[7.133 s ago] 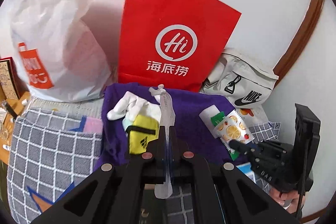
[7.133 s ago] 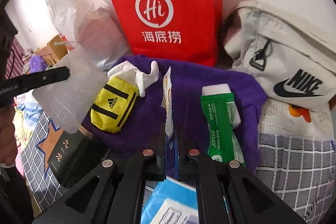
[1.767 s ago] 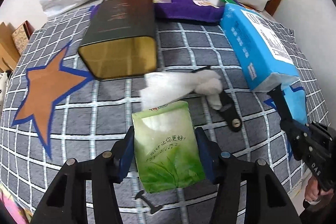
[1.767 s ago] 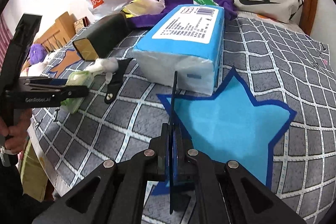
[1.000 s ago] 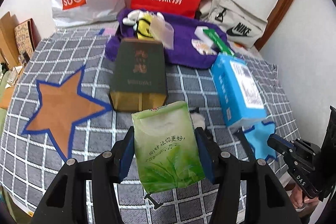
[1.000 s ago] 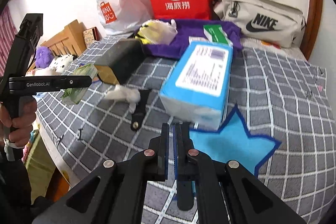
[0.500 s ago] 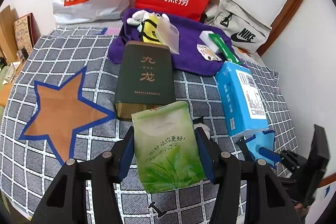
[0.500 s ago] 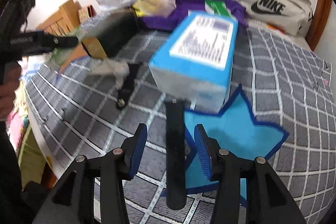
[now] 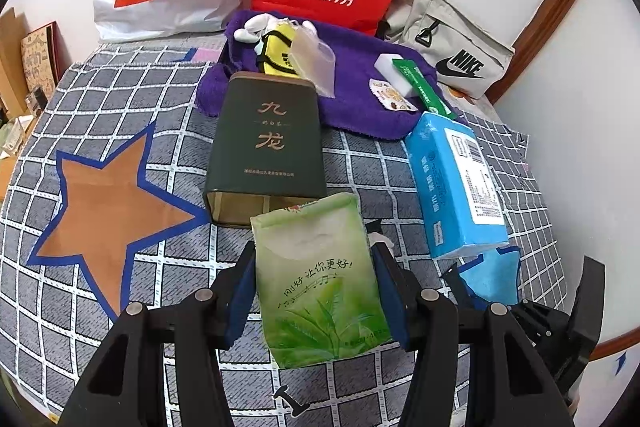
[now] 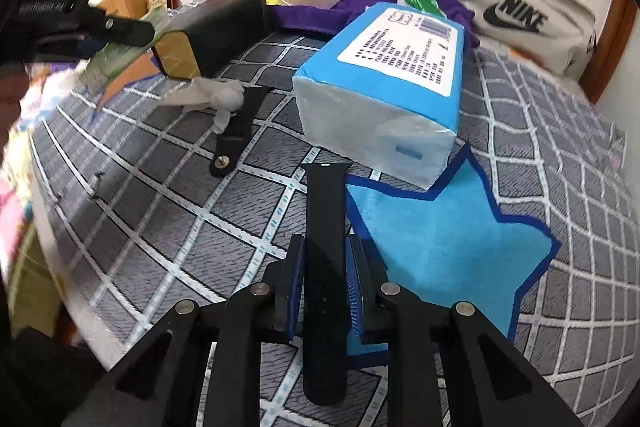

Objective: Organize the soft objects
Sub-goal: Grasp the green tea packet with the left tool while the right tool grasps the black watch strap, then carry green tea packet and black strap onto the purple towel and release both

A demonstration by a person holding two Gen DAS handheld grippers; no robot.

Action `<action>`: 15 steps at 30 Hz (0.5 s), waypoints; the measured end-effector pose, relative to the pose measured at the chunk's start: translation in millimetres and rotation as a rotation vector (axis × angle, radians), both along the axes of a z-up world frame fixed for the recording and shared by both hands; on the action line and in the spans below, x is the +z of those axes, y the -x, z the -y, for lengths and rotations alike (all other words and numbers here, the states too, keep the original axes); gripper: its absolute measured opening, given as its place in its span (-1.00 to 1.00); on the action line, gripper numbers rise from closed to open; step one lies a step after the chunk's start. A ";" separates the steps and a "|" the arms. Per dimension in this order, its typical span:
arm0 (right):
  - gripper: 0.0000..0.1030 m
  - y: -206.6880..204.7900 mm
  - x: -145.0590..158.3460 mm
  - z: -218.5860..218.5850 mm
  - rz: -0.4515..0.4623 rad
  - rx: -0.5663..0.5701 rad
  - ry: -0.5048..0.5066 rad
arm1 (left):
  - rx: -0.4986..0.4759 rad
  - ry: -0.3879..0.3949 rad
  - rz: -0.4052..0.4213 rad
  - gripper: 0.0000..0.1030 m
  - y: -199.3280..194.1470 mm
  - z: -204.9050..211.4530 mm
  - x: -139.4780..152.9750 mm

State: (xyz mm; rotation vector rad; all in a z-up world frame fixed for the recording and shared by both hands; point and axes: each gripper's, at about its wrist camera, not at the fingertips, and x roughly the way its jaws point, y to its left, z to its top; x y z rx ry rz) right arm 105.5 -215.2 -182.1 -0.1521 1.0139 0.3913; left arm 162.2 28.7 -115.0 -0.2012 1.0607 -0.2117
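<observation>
Strap [image 10: 325,227] lies flat on the checked blanket [image 10: 168,211], long way pointing straight ahead, right between the right gripper [image 10: 325,259] fingers. Those jaws have just been closing and their pads sit on its two sides. Across the blanket, the left gripper [image 9: 314,287] squeezes the green tissue pack [image 9: 318,279], held up off the blanket.

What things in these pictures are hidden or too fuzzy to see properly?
- Crumpled tissue, left view: mostly behind the green packet.
- Small print on the blue tissue pack, right view: too small.
- Left gripper, right view: blurred.
- Watch strap, right view: whether the pads press it.
</observation>
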 end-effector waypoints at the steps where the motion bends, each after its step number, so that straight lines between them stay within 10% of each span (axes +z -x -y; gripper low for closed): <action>1: -0.61 -2.9 4.1 2.6 -0.006 -0.006 -0.020 | -0.003 0.001 0.007 0.03 0.6 -0.2 2.5; 15: -0.61 -25.5 79.3 -1.3 0.105 0.018 -0.143 | 0.000 0.004 0.061 0.03 -20.6 -8.4 26.9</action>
